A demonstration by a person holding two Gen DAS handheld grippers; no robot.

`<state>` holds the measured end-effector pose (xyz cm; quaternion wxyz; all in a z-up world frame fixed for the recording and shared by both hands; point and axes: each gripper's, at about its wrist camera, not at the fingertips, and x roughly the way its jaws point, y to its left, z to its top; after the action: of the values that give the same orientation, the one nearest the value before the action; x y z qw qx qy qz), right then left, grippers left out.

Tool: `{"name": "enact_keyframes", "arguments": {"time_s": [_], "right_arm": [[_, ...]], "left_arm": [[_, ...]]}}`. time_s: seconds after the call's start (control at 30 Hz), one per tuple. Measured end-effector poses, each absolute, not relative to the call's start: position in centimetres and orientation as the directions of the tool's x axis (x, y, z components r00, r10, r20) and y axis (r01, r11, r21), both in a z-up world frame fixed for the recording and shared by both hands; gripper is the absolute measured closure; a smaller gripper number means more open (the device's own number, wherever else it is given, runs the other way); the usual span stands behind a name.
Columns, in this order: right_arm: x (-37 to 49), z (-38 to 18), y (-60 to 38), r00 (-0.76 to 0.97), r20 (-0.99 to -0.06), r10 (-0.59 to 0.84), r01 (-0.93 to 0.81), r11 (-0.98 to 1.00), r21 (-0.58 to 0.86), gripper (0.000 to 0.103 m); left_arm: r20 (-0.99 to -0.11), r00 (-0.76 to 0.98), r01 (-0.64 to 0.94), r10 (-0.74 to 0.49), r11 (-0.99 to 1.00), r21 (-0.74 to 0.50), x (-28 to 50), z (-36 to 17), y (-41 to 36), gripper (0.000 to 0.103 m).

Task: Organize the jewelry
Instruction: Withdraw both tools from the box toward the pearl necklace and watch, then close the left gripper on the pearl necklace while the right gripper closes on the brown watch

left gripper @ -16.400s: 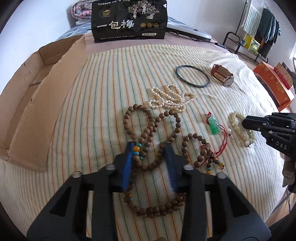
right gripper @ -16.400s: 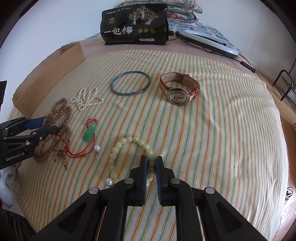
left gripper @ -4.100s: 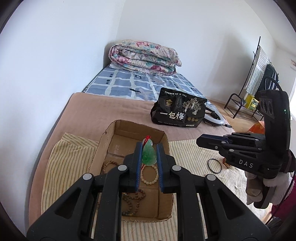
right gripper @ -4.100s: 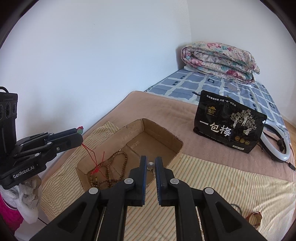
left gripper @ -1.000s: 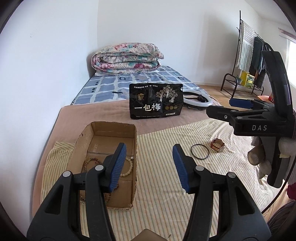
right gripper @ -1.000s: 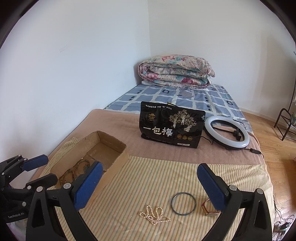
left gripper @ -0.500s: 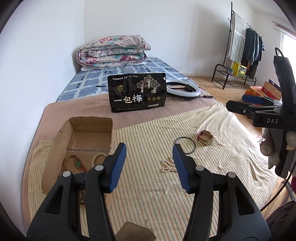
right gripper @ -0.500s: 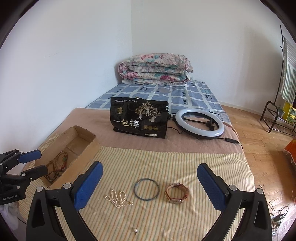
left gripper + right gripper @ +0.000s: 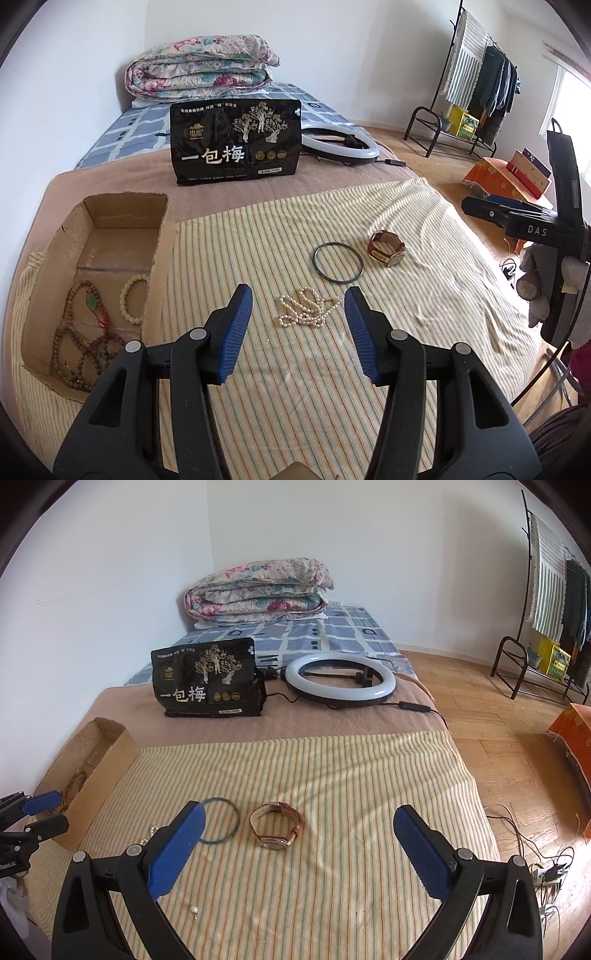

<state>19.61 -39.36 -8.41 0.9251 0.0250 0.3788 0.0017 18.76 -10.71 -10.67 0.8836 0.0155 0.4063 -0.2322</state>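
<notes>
On the striped cloth (image 9: 280, 373) lie a white pearl necklace (image 9: 304, 312), a dark bangle (image 9: 338, 263) and a brown-strap watch (image 9: 386, 248). My left gripper (image 9: 298, 315) hangs open above the pearls, touching nothing. The cardboard box (image 9: 162, 254) at the left holds wooden beads (image 9: 79, 352), a green pendant (image 9: 92, 301) and a pale bead bracelet (image 9: 133, 299). My right gripper (image 9: 295, 829) stands wide open over the watch (image 9: 276, 825) and bangle (image 9: 221, 821), empty. A single loose pearl (image 9: 193, 910) lies near it.
A black snack bag (image 9: 236, 142) stands behind the cloth, a ring light (image 9: 340, 144) beside it, a folded quilt (image 9: 201, 68) further back. Right of the bed are wooden floor, a clothes rack (image 9: 476, 85), an orange box (image 9: 506, 181) and cables (image 9: 546, 871).
Both grippers have swung right from the box and dropped toward the cloth. The pearls now sit between my left fingers' line of sight; the watch and bangle appear larger in the right wrist view.
</notes>
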Motion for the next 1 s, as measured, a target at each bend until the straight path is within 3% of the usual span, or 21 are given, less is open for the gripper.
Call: {"name": "enact_keyframes", "arguments": {"time_s": [0.63, 1.0], "right_arm": [[22.1, -15.8, -40.5, 0.643, -0.765, 0.042, 0.025, 0.997, 0.077, 0.0], [23.2, -18.3, -39.9, 0.616, -0.784, 0.075, 0.019, 0.994, 0.109, 0.0]], "left_arm": [[-0.822, 0.385, 0.421, -0.42, 0.872, -0.248, 21.3, -19.0, -14.1, 0.05], [-0.834, 0.38, 0.387, -0.4, 0.888, -0.25, 22.3, -20.9, -14.9, 0.05]]}}
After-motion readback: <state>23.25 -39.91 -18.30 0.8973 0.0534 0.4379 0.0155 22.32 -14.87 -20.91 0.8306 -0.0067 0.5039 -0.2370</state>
